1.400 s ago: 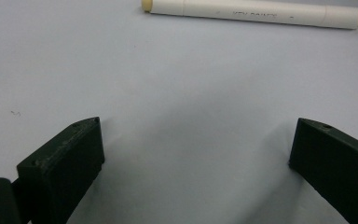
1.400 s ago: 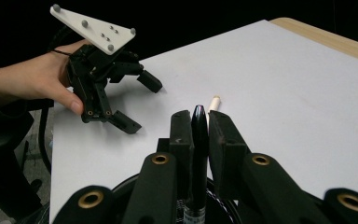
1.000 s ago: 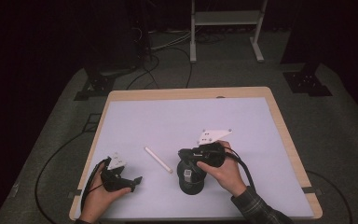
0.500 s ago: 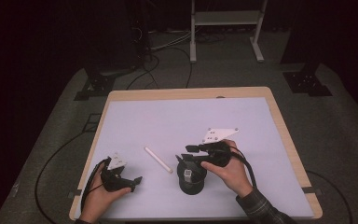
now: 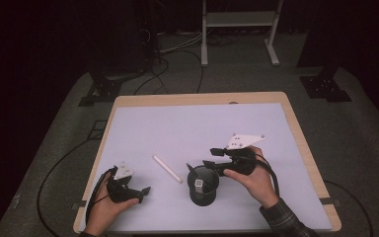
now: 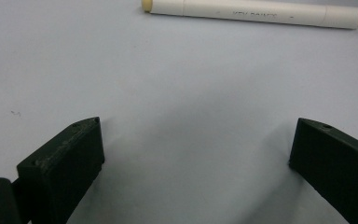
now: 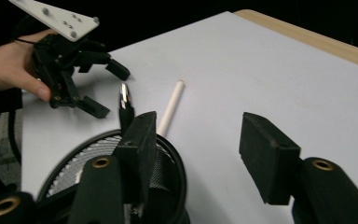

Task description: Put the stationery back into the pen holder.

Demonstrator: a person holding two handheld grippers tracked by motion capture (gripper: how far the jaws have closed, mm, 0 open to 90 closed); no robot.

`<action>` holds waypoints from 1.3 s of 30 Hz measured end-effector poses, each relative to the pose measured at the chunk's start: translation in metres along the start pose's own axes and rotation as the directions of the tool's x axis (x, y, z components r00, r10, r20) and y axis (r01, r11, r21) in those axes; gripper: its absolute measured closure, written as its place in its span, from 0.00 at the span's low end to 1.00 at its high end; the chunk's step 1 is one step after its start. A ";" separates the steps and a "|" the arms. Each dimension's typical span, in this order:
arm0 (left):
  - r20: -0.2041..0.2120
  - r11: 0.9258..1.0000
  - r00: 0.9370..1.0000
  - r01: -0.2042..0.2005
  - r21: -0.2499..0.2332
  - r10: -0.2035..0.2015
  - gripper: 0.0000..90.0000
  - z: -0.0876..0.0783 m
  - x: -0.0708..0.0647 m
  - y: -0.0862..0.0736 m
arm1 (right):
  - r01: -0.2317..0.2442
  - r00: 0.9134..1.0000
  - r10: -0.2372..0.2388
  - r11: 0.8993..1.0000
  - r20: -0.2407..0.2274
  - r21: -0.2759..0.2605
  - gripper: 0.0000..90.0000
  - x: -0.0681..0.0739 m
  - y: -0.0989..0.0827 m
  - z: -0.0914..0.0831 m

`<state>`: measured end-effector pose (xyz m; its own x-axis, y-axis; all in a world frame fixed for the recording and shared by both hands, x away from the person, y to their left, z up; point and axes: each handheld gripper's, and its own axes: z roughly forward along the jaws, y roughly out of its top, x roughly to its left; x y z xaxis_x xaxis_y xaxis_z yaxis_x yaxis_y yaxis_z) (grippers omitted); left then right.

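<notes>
**Pen dropped in the cup, marker waits**

The right claw [image 5: 202, 165] sits at the mesh cup's [image 5: 203, 190] rim, its jaws having just been opening with nothing between them; a pen [image 7: 125, 103] stands inside the cup, likely just let go. The left claw [image 5: 140, 191] rests on the desk [image 5: 256, 126], jaws apart and empty, aimed at the white marker [image 5: 167, 169] lying between it and the cup, probably next. The marker's print is too blurred to read.
</notes>
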<state>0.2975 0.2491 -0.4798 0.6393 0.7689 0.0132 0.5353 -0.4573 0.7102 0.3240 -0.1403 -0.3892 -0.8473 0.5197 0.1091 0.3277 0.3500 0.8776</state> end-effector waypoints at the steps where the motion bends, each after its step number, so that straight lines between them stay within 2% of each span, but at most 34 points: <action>1: 0.000 1.000 1.000 0.000 0.000 0.000 0.02 0.000 0.000 0.000 | 0.002 1.000 -0.002 1.000 0.009 0.002 0.48 -0.001 -0.001 -0.001; 11: -0.003 1.000 1.000 0.002 -0.001 -0.002 0.02 0.000 -0.001 0.000 | -0.030 0.994 0.030 1.000 0.101 -0.002 0.40 -0.015 -0.017 -0.016; 12: -0.004 1.000 1.000 0.002 -0.001 -0.002 0.02 0.000 -0.001 0.000 | -0.039 0.991 0.039 0.999 0.126 -0.006 0.38 -0.019 -0.021 -0.021; 15: -0.006 1.000 1.000 0.003 0.002 -0.003 0.02 0.000 -0.001 0.001 | -0.046 0.988 0.046 0.999 0.149 -0.001 0.37 -0.023 -0.025 -0.026; 17: -0.009 1.000 1.000 0.003 0.005 -0.003 0.03 0.000 -0.001 0.001 | -0.052 0.980 0.048 0.999 0.195 0.016 0.35 -0.029 -0.034 -0.032; 20: -0.011 1.000 1.000 0.006 0.010 -0.006 0.03 -0.001 -0.001 0.002 | -0.065 0.975 0.058 0.998 0.215 0.026 0.34 -0.033 -0.040 -0.035; 21: -0.012 1.000 1.000 0.008 0.012 -0.008 0.03 -0.001 -0.001 0.002 | -0.072 0.970 0.061 0.997 0.233 0.036 0.32 -0.037 -0.046 -0.038; 22: -0.012 1.000 1.000 0.008 0.012 -0.008 0.04 -0.001 -0.001 0.002 | -0.072 0.970 0.061 0.997 0.233 0.036 0.32 -0.037 -0.046 -0.038; 25: -0.014 1.000 1.000 0.010 0.013 -0.010 0.05 -0.001 -0.001 0.003 | -0.099 0.962 0.078 0.993 0.263 0.069 0.32 -0.042 -0.057 -0.043; 30: -0.015 1.000 1.000 0.004 0.010 -0.003 0.06 -0.001 -0.001 0.004 | -0.123 0.956 0.090 0.987 0.279 0.105 0.29 -0.046 -0.068 -0.046; 31: -0.014 1.000 1.000 0.010 0.010 -0.010 0.07 -0.001 -0.002 0.004 | -0.131 0.953 0.093 0.984 0.287 0.117 0.29 -0.048 -0.076 -0.048; 34: 0.002 1.000 1.000 0.027 0.005 -0.027 0.08 -0.002 -0.003 0.006 | -0.135 0.950 0.090 0.982 0.297 0.132 0.28 -0.050 -0.081 -0.050; 39: 0.004 1.000 1.000 0.024 -0.002 -0.024 0.08 -0.002 -0.006 0.012 | -0.164 0.940 0.101 0.972 0.326 0.171 0.26 -0.052 -0.099 -0.053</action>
<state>0.2986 0.2399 -0.4701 0.6283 0.7779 -0.0063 0.5494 -0.4379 0.7116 0.3134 -0.2433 -0.4571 -0.6268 0.7782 0.0391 0.5286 0.3878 0.7551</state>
